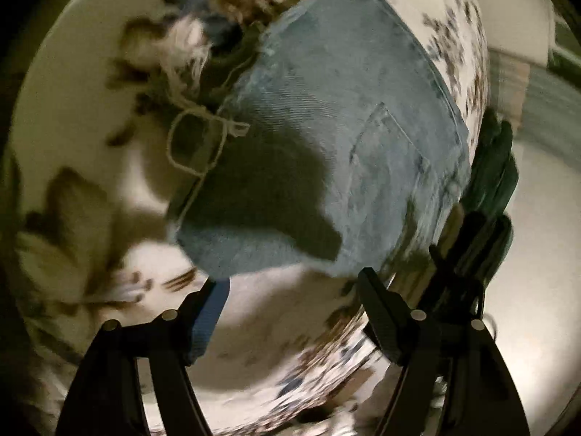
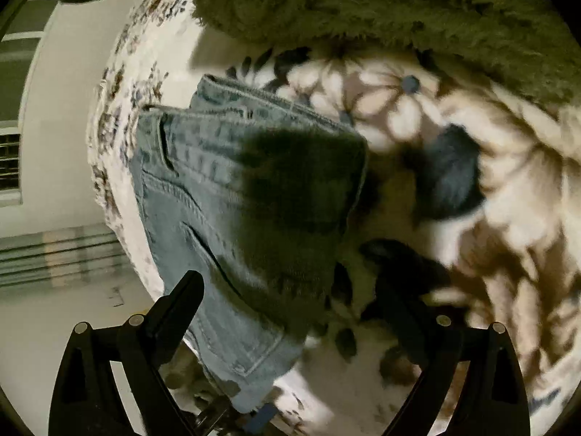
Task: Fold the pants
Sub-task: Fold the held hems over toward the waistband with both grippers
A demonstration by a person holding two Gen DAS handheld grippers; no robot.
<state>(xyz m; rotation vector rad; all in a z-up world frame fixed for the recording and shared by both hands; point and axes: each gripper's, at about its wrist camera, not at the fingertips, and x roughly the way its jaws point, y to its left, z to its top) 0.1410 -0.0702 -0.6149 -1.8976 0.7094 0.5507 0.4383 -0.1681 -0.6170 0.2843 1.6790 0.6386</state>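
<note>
On the bed, left wrist view: light-blue denim pants (image 1: 326,138), lying as a compact folded bundle on a white bedspread with a brown and blue floral print (image 1: 152,189); back pocket uppermost, a frayed cream drawstring (image 1: 196,138) trailing off the left edge, a dark shadow across the lower half. Left gripper (image 1: 290,283) — black, jaws spread wide, holding nothing, poised just short of the bundle's near edge; the right gripper's dark body shows beside the bundle's right edge. Right wrist view: same pants (image 2: 203,189), waistband and pocket seams toward the bed's edge, a shaggy olive-green blanket (image 2: 381,11) beyond. Right gripper (image 2: 290,283) — jaws likewise wide, empty, its left finger over the denim; contact cannot be told through the blur. Step, by judgement: late folding, bundle released or awaiting one more fold. Next move would call for both grippers to pinch an edge through all layers, or press the stack flat.
</note>
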